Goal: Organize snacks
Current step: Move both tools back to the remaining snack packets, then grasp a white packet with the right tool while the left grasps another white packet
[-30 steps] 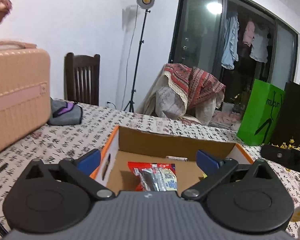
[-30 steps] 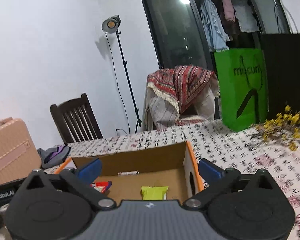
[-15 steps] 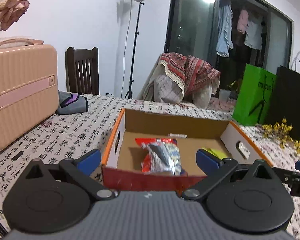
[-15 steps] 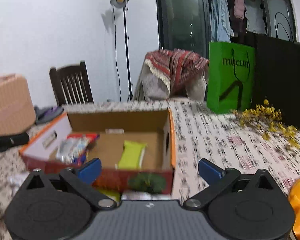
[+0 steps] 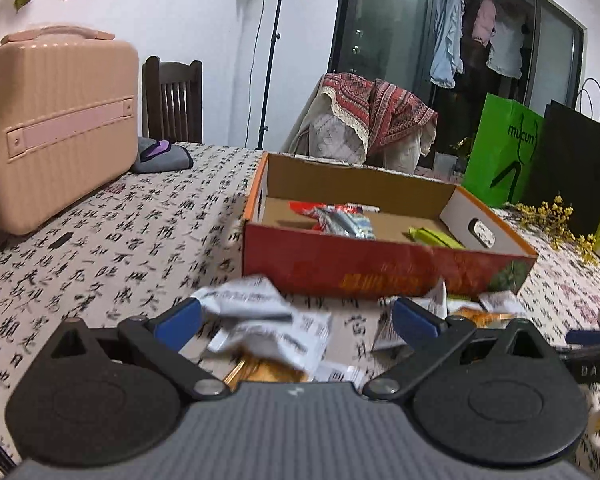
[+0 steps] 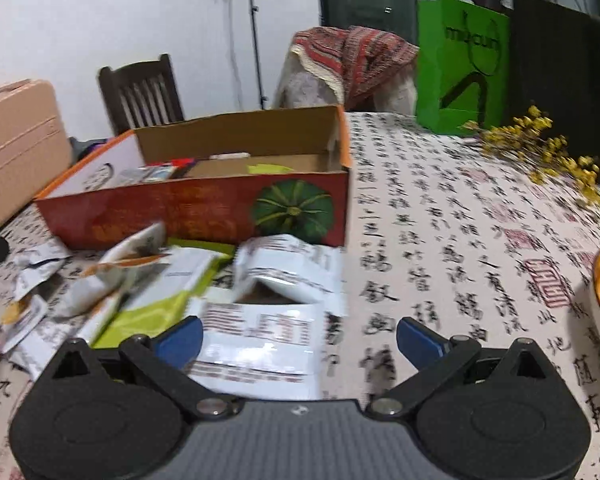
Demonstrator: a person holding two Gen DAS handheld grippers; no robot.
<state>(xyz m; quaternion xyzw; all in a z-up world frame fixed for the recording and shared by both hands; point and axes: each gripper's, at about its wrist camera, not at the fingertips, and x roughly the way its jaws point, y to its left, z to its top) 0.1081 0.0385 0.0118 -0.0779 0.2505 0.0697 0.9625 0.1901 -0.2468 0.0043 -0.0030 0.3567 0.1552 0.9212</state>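
The left gripper (image 5: 296, 322) has its blue fingers spread wide with nothing between them, hanging just above a crumpled white snack packet (image 5: 260, 320) that lies on the tablecloth (image 5: 100, 248) in front of the cardboard box (image 5: 380, 268). The right gripper (image 6: 300, 338) is likewise fully released and empty, poised over a flat white snack packet (image 6: 256, 340) among the loose wrappers beside the box. Inside the box lie a red-and-silver packet (image 5: 336, 220) and a green packet (image 5: 432, 236)
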